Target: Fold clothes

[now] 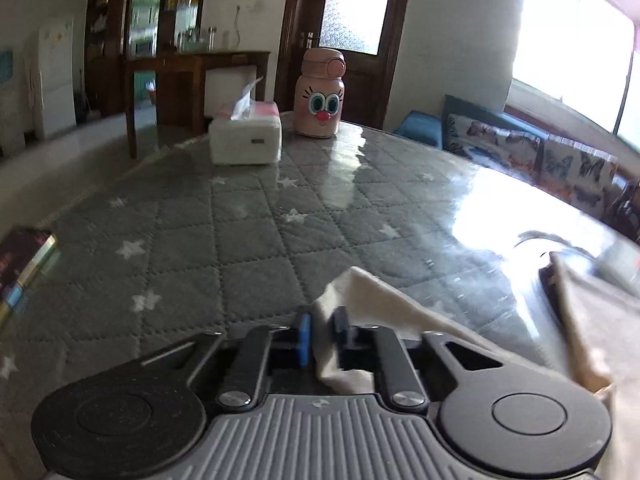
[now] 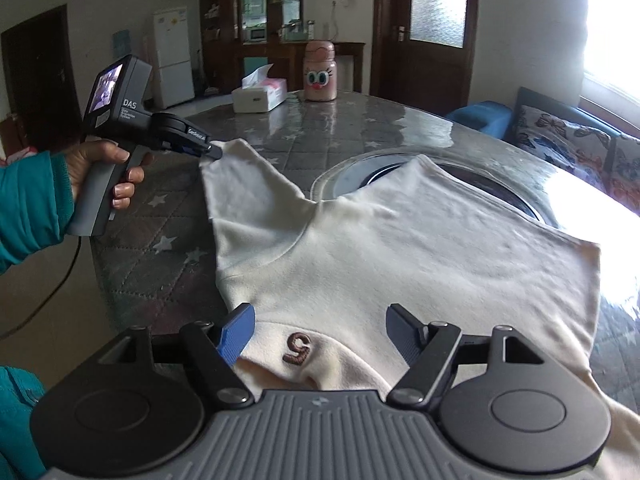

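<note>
Left gripper clenched on sleeve end of cream garment. Right gripper released, jaws wide, nothing pinched; garment lay flat on table under and ahead of it, collar with brown "5" between its fingers.

The cream sweatshirt carries a brown embroidered "5", the table cover is grey quilted diamonds with white stars, the bottle is pink with cartoon eyes, the tissue pack white and pink, the sleeve teal.
</note>
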A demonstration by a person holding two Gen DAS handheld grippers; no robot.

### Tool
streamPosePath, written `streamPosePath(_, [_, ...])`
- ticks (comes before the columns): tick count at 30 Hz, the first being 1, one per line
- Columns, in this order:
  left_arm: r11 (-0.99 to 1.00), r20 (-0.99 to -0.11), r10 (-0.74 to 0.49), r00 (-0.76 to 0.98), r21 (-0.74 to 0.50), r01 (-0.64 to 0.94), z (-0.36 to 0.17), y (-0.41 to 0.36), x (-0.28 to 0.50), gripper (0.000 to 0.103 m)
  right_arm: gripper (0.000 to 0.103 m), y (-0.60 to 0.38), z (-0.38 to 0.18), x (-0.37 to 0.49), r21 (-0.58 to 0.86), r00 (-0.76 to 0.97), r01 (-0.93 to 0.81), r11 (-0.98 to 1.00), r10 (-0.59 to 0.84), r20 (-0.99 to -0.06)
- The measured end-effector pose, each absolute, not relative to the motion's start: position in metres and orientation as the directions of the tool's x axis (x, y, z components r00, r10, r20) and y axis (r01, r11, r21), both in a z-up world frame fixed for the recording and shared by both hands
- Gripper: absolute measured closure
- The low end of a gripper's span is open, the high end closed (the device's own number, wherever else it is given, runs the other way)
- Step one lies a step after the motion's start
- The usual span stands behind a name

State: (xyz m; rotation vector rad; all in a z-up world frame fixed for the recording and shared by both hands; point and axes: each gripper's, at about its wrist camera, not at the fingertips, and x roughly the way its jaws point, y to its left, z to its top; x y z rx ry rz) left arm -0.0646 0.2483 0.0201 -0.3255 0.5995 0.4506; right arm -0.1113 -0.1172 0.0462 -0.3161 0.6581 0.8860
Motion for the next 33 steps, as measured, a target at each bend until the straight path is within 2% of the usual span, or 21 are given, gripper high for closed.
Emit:
streamPosePath(3, [0.873, -0.562, 0.269, 0.782, -0.201, -0.445, 0.037, 0.234, -0.067, 0.093, 0.029, -0.128, 0.051, -0.112, 0.02, 0.477, -0.778, 0.628, 0.611, -0.631])
streamPosePath(7, [0.925, -0.49, 0.159, 0.857, -0.231, -0.303, 0.071, 0.196, -0.069, 0.093, 0.029, -0.145, 0.057, -0.111, 0.03, 0.519, -0.74, 0.672, 0.599, -0.61])
streamPosePath(15, [0.946, -0.391, -0.188, 0.901, -0.318, 0.06, 0.116, 0.096, -0.063, 0.093, 0.029, -0.206, 0.061, -0.106, 0.068, 0.636, -0.589, 0.805, 0.514, -0.575])
streamPosePath(19, [0.913, -0.384, -0.345, 0.857, -0.351, 0.21, 0.115, 0.044, -0.058, 0.093, 0.029, -0.238, 0.06, -0.105, 0.092, 0.681, -0.506, 0.858, 0.462, -0.567])
streamPosePath(23, [0.882, -0.427, -0.449, 0.785, -0.35, 0.315, 0.095, 0.001, -0.053, 0.092, 0.029, -0.26, 0.058, -0.106, 0.103, 0.711, -0.443, 0.89, 0.42, -0.565])
streamPosePath(26, [0.867, -0.48, -0.493, 0.726, -0.347, 0.359, 0.077, -0.022, -0.051, 0.085, 0.029, -0.271, 0.056, -0.105, 0.114, 0.724, -0.408, 0.906, 0.397, -0.564])
streamPosePath(27, [0.864, -0.495, -0.499, 0.711, -0.342, 0.369, 0.072, -0.025, -0.053, 0.079, 0.029, -0.274, 0.055, -0.104, 0.117, 0.726, -0.402, 0.908, 0.394, -0.563])
streamPosePath(28, [0.862, -0.509, -0.505, 0.697, -0.336, 0.378, 0.067, -0.028, -0.055, 0.069, 0.029, -0.275, 0.055, -0.104, 0.119, 0.727, -0.399, 0.909, 0.393, -0.562])
streamPosePath(30, [0.866, -0.527, -0.5, 0.687, -0.321, 0.384, 0.061, -0.026, -0.06, 0.058, 0.03, -0.272, 0.054, -0.101, 0.127, 0.726, -0.399, 0.908, 0.397, -0.561])
streamPosePath(33, [0.88, -0.524, -0.476, 0.706, -0.29, 0.377, 0.062, -0.008, -0.065, 0.056, 0.032, -0.265, 0.055, -0.097, 0.127, 0.718, -0.421, 0.898, 0.415, -0.559])
